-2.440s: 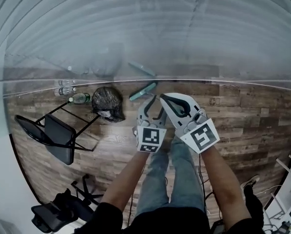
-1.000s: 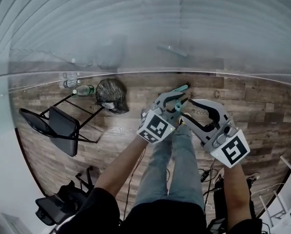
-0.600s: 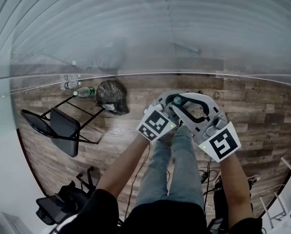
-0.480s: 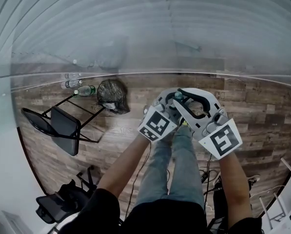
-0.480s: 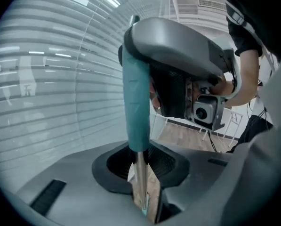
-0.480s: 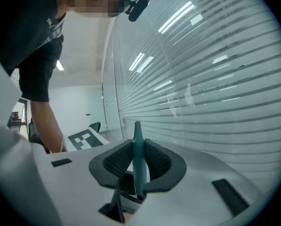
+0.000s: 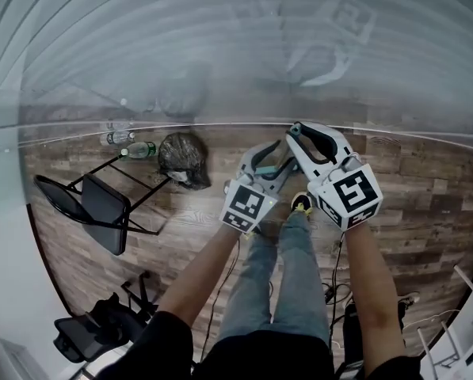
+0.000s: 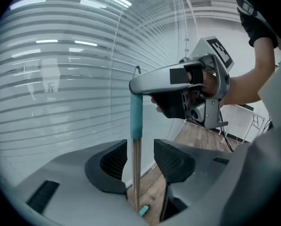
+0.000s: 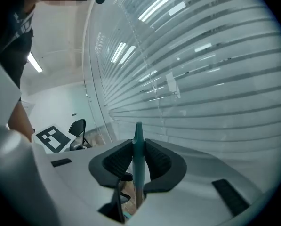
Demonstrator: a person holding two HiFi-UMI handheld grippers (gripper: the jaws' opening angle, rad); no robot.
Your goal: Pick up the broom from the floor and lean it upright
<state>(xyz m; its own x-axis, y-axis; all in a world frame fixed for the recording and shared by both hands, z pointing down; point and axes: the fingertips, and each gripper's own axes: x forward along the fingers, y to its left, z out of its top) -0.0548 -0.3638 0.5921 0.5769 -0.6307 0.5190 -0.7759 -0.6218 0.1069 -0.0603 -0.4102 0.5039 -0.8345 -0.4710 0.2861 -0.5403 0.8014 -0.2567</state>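
Note:
The broom stands nearly upright in front of the glass wall. Its silver pole point(image 8: 136, 173) runs up into a teal grip point(image 8: 136, 119). My right gripper point(image 9: 139, 160) is shut on that teal grip point(image 9: 139, 166), both pads pressed against it. In the head view the right gripper point(image 7: 299, 133) sits above and right of the left gripper point(image 7: 266, 158). The left gripper point(image 8: 140, 161) is lower on the pole and its jaws are opening. The pole passes between them with a gap on each side. A teal piece of the broom point(image 8: 144, 211) shows far below.
A glass wall with blinds point(image 7: 220, 54) rises straight ahead. On the wood floor at left lie a tipped folding chair point(image 7: 93, 212), a black bag point(image 7: 181, 158) and some bottles point(image 7: 137, 147). An office chair point(image 7: 85, 335) stands at bottom left, and cables point(image 7: 335, 291) run beside my legs.
My right gripper swung in from the right, rose above the left one and shut on the broom's teal grip. The left gripper's jaws then parted from the pole.

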